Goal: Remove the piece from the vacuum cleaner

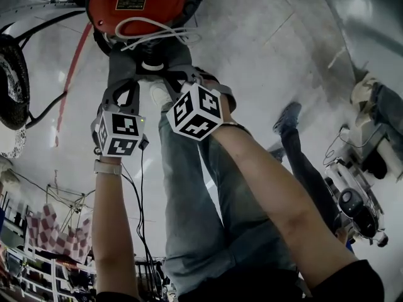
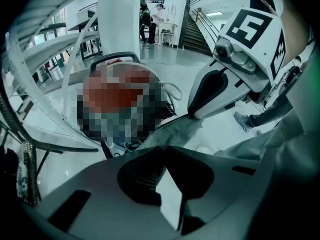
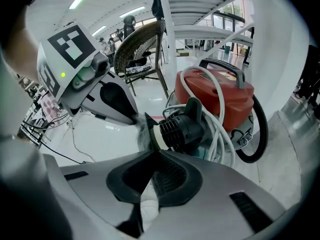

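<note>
Pale glossy floor (image 1: 264,55) all around, and the red vacuum (image 1: 135,5) sat on it straight ahead of both grippers. The piece (image 3: 182,129), a black ribbed body with a white collar, was at the vacuum's near face. Its grey cloth (image 2: 175,131) trailed back toward the person.

Left gripper (image 1: 133,77) had its jaws pressed together on the cloth's near end. Right gripper (image 1: 177,75) was also closed on the cloth, just by the collar. Tips sat side by side, almost touching. Right looked nearer the ribbed body.

Key relation: the piece's long axis ran from the vacuum toward the person, roughly in line with both grippers. My read is that the pull-off direction was straight back along it.

Clearance:
- white cord (image 1: 157,33) looped over the vacuum and round the piece, so a snag risk
- black hose (image 3: 260,129) was on the vacuum's far side, out of the way
- the person's legs (image 1: 189,200) stood directly behind the grippers and limited pull-back room
- open floor either side
</note>
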Demonstrator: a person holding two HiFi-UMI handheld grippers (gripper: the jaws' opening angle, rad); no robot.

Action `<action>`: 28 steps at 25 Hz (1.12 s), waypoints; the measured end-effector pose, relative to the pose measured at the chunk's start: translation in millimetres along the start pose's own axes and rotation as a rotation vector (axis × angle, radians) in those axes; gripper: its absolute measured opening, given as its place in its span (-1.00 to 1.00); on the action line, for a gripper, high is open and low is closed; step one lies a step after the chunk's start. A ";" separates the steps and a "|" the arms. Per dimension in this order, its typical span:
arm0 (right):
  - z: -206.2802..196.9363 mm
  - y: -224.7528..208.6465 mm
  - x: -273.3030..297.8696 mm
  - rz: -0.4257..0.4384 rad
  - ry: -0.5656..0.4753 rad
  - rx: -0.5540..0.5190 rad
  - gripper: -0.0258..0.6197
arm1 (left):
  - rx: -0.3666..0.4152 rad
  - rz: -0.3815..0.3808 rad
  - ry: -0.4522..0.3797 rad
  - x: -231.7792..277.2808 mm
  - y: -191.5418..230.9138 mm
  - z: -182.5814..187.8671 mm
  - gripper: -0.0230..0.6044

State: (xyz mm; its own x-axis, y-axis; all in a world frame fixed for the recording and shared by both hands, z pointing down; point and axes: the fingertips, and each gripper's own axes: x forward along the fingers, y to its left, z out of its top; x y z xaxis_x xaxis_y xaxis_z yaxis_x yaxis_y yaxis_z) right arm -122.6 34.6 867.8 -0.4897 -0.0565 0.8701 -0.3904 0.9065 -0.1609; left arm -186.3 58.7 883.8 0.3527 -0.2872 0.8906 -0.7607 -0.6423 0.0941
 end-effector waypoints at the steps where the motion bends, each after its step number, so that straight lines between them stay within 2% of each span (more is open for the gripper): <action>1: 0.0 0.8 0.3 0.001 0.000 0.004 -0.76 | 0.004 0.000 0.000 0.3 0.6 -0.2 -0.78; 12: -0.5 3.4 0.6 0.003 0.009 0.005 -0.77 | 0.014 -0.003 0.007 0.2 -0.9 -2.0 -0.78; 23: -3.2 2.6 -2.1 0.000 0.018 -0.034 -0.76 | -0.035 -0.005 0.010 -7.9 -17.0 -7.7 -0.79; 28: -10.2 12.8 -0.7 0.025 0.037 -0.062 -0.76 | -0.030 -0.003 0.037 -9.0 -22.1 -16.1 -0.79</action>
State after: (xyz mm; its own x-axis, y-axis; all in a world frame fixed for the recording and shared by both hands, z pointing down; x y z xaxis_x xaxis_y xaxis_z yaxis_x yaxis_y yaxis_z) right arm -119.3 50.5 869.8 -0.4691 -0.0189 0.8830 -0.3291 0.9315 -0.1549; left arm -181.4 87.0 880.8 0.3348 -0.2581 0.9062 -0.7758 -0.6213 0.1097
